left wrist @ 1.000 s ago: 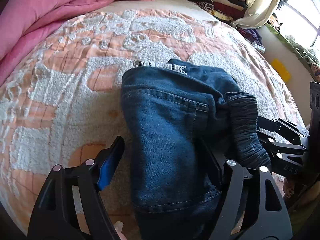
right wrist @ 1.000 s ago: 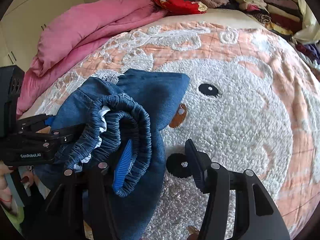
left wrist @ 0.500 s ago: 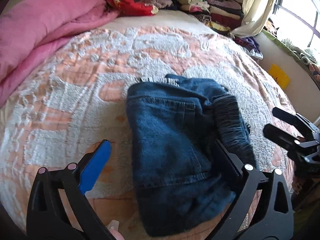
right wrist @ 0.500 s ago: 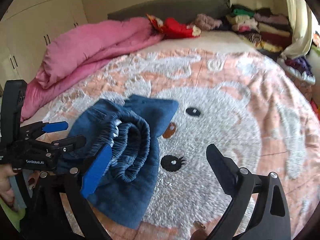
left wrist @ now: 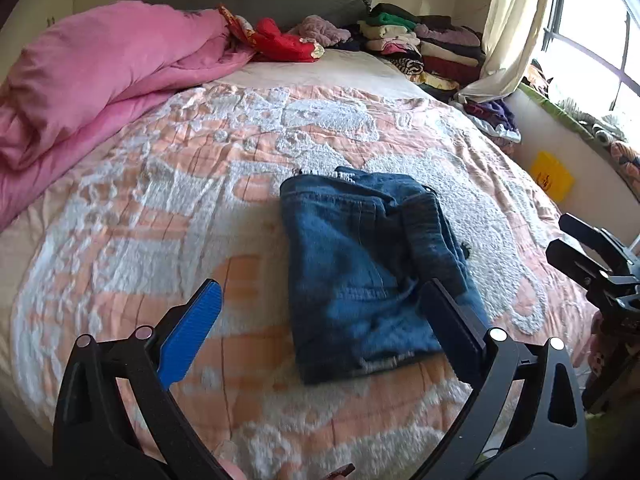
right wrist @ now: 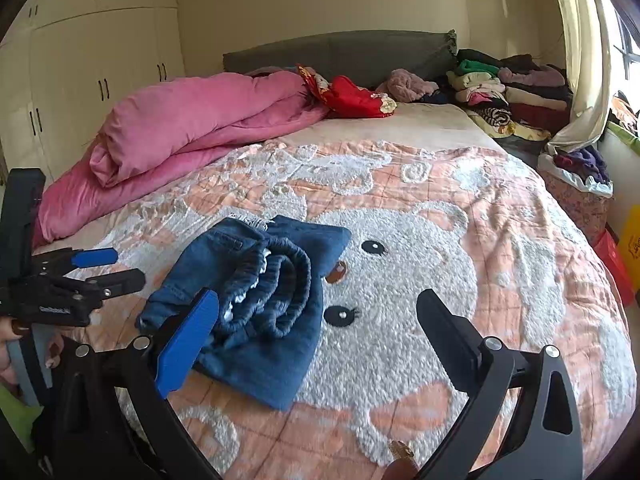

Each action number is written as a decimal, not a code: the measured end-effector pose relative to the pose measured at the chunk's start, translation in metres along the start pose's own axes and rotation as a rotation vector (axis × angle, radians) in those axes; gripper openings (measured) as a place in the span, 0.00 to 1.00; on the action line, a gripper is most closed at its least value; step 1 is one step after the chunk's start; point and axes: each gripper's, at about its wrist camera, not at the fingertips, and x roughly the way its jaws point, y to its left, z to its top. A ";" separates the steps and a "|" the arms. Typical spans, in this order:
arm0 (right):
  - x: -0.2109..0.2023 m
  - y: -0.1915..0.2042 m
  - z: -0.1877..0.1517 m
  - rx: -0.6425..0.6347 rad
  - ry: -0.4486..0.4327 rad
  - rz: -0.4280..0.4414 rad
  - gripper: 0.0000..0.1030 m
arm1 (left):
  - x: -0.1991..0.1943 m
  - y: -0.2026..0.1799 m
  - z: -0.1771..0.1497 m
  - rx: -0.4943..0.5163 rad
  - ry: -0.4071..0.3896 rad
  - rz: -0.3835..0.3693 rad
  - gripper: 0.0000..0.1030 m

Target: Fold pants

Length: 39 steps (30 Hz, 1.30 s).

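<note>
- Folded blue denim pants (left wrist: 360, 276) lie in a compact bundle on the peach-and-white bear-pattern bedspread (left wrist: 168, 216), near its middle.
- From the right wrist view the elastic waistband (right wrist: 280, 288) sits on top of the bundle, bunched in loose loops with a bit of white lining showing.
- A frayed pale hem edge (left wrist: 340, 176) peeks out at the far end of the bundle.
- Left gripper (left wrist: 320, 320): jaws spread wide, released, nothing between the pads. It hangs above the near edge of the pants, clear of the cloth.
- Right gripper (right wrist: 316, 328): jaws at full spread and opening the last bit; nothing pinched. Its blue pad (right wrist: 188, 340) overlaps the near side of the bundle in view, but no grip on it.
- Each gripper shows in the other's camera: the right one at the right edge of the left view (left wrist: 592, 256), the left one at the left edge of the right view (right wrist: 92, 272), both off the pants.
- A fingertip with a dark-painted nail (right wrist: 18, 326) shows at the left gripper's handle.
- Far side of the bed: rolled pink duvet (right wrist: 192, 120), red cloth (right wrist: 352, 98), stacks of folded clothes (right wrist: 500, 88) against the grey headboard (right wrist: 340, 54).
- White wardrobe (right wrist: 100, 72) at left, curtain (left wrist: 512, 24) and window at right.
</note>
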 end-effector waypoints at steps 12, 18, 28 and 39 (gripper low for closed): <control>-0.025 0.005 -0.017 0.003 0.026 -0.014 0.96 | -0.021 0.007 -0.024 -0.020 0.025 0.002 0.91; -0.029 0.012 -0.031 0.007 0.064 -0.013 0.96 | -0.025 0.005 -0.038 -0.017 0.047 -0.001 0.91; -0.021 0.016 -0.058 0.040 0.132 -0.039 0.96 | -0.021 0.000 -0.061 -0.024 0.094 0.000 0.91; -0.022 0.013 -0.062 0.056 0.139 -0.034 0.96 | -0.019 0.000 -0.063 -0.030 0.103 0.010 0.91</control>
